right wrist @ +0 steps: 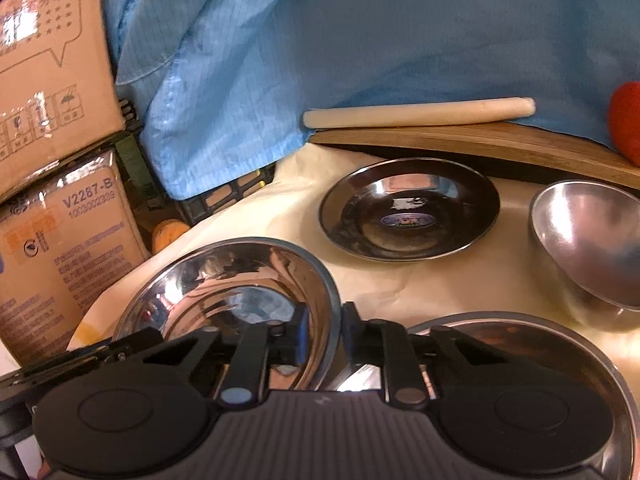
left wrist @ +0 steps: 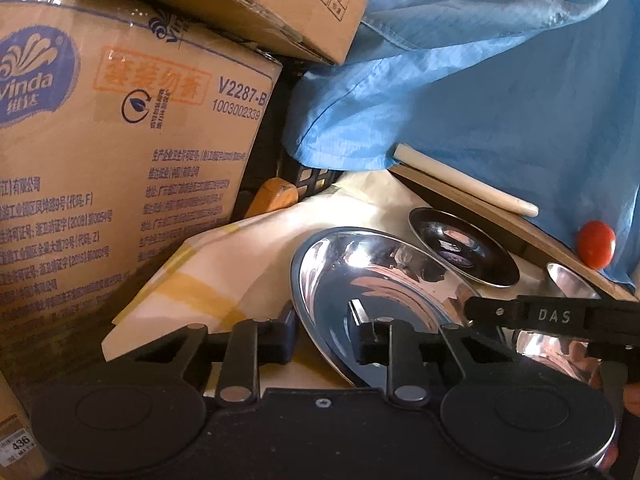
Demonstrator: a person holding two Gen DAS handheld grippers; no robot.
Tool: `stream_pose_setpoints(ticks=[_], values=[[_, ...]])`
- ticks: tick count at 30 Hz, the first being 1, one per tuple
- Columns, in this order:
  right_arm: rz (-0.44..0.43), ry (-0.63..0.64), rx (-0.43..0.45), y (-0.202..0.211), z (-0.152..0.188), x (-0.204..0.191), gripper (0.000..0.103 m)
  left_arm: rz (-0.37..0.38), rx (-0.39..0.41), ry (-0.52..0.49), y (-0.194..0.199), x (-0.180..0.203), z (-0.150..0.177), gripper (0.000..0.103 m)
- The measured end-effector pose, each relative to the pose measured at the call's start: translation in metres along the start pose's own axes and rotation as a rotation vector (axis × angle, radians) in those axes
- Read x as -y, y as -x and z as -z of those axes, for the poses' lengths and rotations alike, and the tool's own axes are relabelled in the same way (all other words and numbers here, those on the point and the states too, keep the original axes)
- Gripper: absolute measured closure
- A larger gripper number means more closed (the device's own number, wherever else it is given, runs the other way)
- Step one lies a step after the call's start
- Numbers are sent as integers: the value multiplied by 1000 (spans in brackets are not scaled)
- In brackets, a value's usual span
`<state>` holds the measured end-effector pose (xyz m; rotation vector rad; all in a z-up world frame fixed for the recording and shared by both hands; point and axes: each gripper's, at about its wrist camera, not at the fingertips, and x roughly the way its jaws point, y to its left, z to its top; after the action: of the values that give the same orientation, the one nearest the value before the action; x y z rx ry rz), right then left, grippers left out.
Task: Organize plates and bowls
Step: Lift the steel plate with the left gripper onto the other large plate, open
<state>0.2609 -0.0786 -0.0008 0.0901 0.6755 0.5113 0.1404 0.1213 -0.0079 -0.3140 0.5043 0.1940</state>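
A large shiny steel bowl [left wrist: 384, 280] sits on the cream cloth [right wrist: 400, 280]. My left gripper [left wrist: 322, 338] straddles its left rim, one finger outside and one inside, and a thin strip of cloth shows between the outer pad and the rim. My right gripper [right wrist: 326, 334] is shut on the opposite rim of the same bowl [right wrist: 240, 280]; its black finger [left wrist: 500, 312] reaches in from the right in the left wrist view. Behind lie a small dark steel plate [right wrist: 408, 208] and a small steel bowl [right wrist: 588, 240]. A second wide steel dish [right wrist: 520, 332] lies under my right gripper.
Stacked cardboard boxes [left wrist: 120, 140] wall off the left. Blue fabric [right wrist: 360, 40] hangs over the back. Beneath it are a wooden board [right wrist: 480, 140] with a pale rolling pin [right wrist: 416, 114] and a red round thing [left wrist: 596, 244]. A black crate [left wrist: 312, 180] and an orange object [left wrist: 276, 198] stand behind the cloth.
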Motion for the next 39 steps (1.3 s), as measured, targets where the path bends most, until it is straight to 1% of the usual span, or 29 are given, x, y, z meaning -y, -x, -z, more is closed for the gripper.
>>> stream_pose_setpoints(ticks=[3, 7, 10, 15, 20, 23, 29, 34, 39], values=[[-6, -9, 12, 4, 0, 0, 88, -20, 11, -17, 3, 3, -1, 75], [-17, -20, 37, 16, 0, -1, 88, -25, 38, -18, 11, 5, -4, 75], [-17, -32, 66, 28, 2, 0, 88, -20, 65, -41, 19, 12, -5, 75], [7, -55, 120, 52, 3, 11, 88, 17, 87, -68, 27, 30, -4, 75], [55, -79, 184, 80, 6, 30, 88, 71, 102, -111, 31, 56, -2, 75], [82, -99, 210, 95, 10, 44, 88, 99, 97, -134, 30, 71, 2, 75], [137, -129, 232, 115, 23, 66, 88, 143, 66, -194, 27, 97, 15, 75], [195, -126, 246, 124, 37, 73, 88, 158, 28, -246, 21, 112, 30, 75], [234, -126, 250, 130, 51, 77, 88, 157, -10, -293, 15, 123, 39, 74]])
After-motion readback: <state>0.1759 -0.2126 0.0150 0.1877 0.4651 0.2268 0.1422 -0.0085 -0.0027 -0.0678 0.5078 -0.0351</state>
